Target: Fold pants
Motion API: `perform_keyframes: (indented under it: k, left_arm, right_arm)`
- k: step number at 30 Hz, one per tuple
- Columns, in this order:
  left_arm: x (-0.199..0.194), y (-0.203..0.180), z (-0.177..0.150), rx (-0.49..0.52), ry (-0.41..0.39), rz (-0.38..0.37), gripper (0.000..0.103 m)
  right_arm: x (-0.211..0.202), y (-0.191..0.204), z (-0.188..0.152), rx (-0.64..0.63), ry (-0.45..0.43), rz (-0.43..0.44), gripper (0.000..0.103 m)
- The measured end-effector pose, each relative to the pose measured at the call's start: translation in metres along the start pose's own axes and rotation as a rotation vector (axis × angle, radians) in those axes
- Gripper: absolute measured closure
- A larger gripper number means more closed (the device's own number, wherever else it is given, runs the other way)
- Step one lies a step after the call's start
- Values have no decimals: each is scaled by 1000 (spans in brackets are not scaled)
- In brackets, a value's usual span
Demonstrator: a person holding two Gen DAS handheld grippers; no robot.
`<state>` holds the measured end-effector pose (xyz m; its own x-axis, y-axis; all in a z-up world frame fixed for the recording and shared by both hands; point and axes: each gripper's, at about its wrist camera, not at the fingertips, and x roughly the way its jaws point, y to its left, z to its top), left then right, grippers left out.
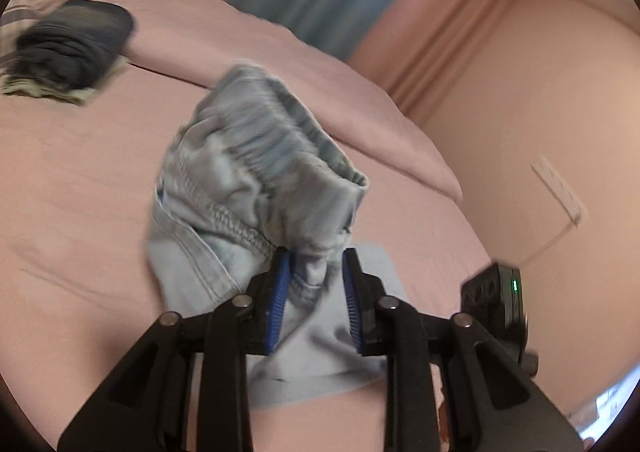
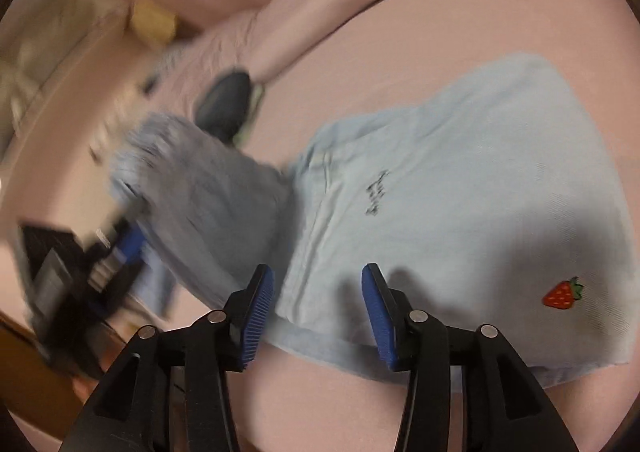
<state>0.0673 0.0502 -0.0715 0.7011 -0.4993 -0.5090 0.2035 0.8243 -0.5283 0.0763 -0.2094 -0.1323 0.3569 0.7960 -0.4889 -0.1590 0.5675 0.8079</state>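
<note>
Currently: pants (image 2: pixel 460 187), pale blue, on pink bed (image 1: pixel 80 179). Left gripper (image 1: pixel 316 284) pinches lifted waistband (image 1: pixel 280 139); right gripper (image 2: pixel 318 308) spread, empty, over the hem. Risk: thin bunched pinch slips, waistband drops crooked, fold skews.

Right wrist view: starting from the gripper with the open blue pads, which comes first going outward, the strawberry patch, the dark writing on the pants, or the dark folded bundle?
From the right gripper:
1. Strawberry patch, low on the right of the light blue pants.
2. Dark writing, mid-cloth, straight ahead.
3. Dark folded bundle, farthest, on the pink bedsheet, upper left.
</note>
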Motion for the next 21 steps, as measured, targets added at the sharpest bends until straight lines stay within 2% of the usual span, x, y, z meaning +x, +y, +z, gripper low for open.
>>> perform_keyframes:
  k: [2,3,5,8,9,11,12,15,19,21]
  left_arm:
    - [22,-9,-10,26,57,-7,82]
    - [34,-12,-17,35,92,-6,82]
    - [50,-12,-26,45,142,14,82]
    - [55,-6,-36,35,189,7,81]
    - [50,-4,-37,39,186,10,78]
    - [39,3,-37,37,167,15,78]
    - [32,10,-37,27,158,17,76]
    - [11,32,-40,-18,130,41,55]
    - [-4,58,-46,-101,117,79,49]
    - [-8,67,-48,-135,109,96,49]
  right_arm:
    - [-1,-15,7,100,-30,100,44]
    - [5,-25,9,171,-43,180,39]
    - [16,-39,16,277,-56,250,35]
    - [23,-46,26,333,-42,143,35]
    - [26,-43,29,333,-29,111,35]
    - [28,-32,31,292,-40,64,34]
    - [28,-29,32,278,-42,31,34]
    - [40,-29,36,287,-18,5,32]
    - [48,-21,49,230,1,-36,28]
    - [54,-6,50,184,-3,-101,28]
